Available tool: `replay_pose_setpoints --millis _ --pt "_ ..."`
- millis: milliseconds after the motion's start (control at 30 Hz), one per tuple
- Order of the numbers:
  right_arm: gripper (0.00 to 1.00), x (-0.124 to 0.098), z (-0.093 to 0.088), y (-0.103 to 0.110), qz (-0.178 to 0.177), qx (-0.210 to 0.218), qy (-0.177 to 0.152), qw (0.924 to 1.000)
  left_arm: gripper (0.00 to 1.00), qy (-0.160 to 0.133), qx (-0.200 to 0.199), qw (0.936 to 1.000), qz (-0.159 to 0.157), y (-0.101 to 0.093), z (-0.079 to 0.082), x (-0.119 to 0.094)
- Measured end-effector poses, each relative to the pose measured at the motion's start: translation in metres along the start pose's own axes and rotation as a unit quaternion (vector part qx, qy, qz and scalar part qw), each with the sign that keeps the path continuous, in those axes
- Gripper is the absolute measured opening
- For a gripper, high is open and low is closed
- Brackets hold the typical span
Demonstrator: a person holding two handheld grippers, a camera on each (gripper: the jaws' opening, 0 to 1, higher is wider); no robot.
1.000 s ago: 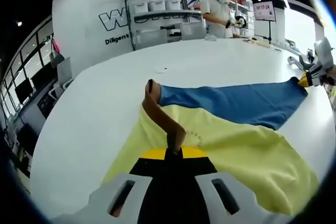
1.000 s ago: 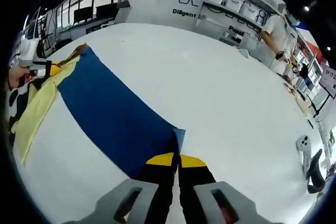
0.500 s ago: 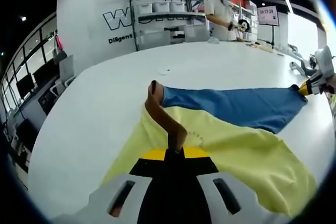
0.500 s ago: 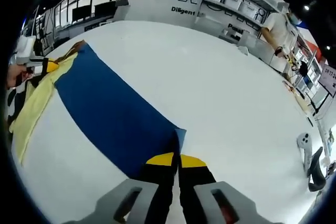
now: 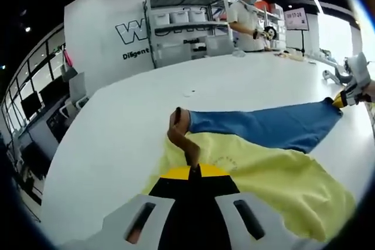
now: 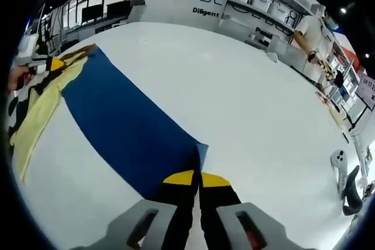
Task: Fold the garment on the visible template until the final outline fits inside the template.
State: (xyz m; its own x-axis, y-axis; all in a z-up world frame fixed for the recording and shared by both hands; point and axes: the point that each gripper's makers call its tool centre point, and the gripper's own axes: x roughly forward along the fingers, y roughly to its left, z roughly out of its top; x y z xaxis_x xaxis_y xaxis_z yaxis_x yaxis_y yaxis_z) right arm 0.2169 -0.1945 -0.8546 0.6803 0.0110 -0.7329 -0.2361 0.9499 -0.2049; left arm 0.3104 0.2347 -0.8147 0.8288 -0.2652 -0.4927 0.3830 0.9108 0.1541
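left gripper view: big white table (image 5: 117,127) running far back, with the garment (image 5: 263,162) spread flat on it, yellow part near, blue part behind. left gripper (image 5: 193,171) pinched tight on the brown collar (image 5: 179,133), which curls up off the cloth. right gripper (image 5: 351,89) far off at the blue end. behind the table, a white wall with big letters (image 5: 132,30), shelves with bins (image 5: 181,24), a person (image 5: 249,19) standing at a bench, dark windows (image 5: 41,92) to the side

right gripper view: right gripper (image 6: 196,177) closed on the blue corner of the garment (image 6: 123,127), which stretches back across the white table (image 6: 246,109). yellow part along the far edge. left gripper (image 6: 50,62) at that end, a hand (image 6: 17,77) beside it. small black and white thing (image 6: 345,180) sitting on the table, too small to tell what
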Motion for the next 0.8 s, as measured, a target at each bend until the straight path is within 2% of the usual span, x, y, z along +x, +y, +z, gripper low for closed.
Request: replay_pose_setpoints --millis 133,400,600,800 --pt "0.0 0.0 0.0 0.0 0.001 -0.004 0.002 1.0 0.01 -0.009 0.003 0.9999 0.006 0.013 0.006 -0.003" --pt "0.0 0.0 0.0 0.0 0.0 -0.008 0.003 1.0 0.01 -0.006 0.01 0.9998 0.018 0.031 0.012 -0.003" --pt "0.0 0.0 0.001 -0.001 -0.002 -0.017 0.004 0.9998 0.01 0.011 0.015 0.9993 0.034 0.046 0.007 0.001" --pt "0.0 0.001 0.001 -0.004 -0.004 -0.024 0.005 0.9997 0.01 0.022 0.026 0.9988 0.036 0.054 0.007 0.008"
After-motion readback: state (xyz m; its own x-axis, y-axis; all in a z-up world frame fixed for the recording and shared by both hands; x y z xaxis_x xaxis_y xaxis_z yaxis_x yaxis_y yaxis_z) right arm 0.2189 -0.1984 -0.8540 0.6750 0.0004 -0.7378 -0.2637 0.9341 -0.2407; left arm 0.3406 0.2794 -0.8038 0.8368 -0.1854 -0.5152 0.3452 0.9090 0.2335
